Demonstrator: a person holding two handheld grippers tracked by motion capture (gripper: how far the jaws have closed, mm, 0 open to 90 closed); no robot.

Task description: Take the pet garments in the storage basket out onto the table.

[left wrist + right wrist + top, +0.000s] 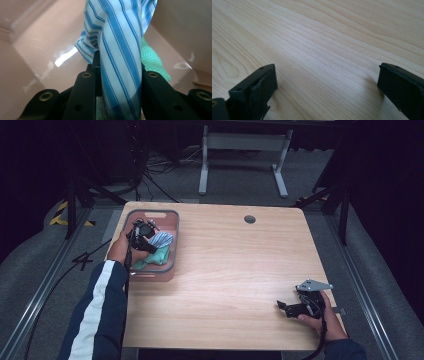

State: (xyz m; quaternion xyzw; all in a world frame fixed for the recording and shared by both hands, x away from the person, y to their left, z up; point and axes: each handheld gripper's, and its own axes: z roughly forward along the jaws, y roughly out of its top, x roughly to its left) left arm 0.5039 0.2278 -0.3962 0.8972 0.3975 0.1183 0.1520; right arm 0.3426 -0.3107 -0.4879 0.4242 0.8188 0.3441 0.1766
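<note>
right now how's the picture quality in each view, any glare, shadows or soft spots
High view: the wooden table is evenly lit, dark surround, and the left gripper in the pink bin looks small and soft. Left gripper view: white glare streaks on the bin wall, the striped cloth pinched between the jaws is sharp. Right gripper view: crisp grain, and the right gripper casts soft shadows.

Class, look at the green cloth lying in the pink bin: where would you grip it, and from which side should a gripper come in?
Judging by the high view, grip the green cloth at its raised fold nearest the bin's near wall, coming down from above. The bin's walls block any sideways approach, and the striped cloth, clamped in the left gripper, covers its far part.
</note>
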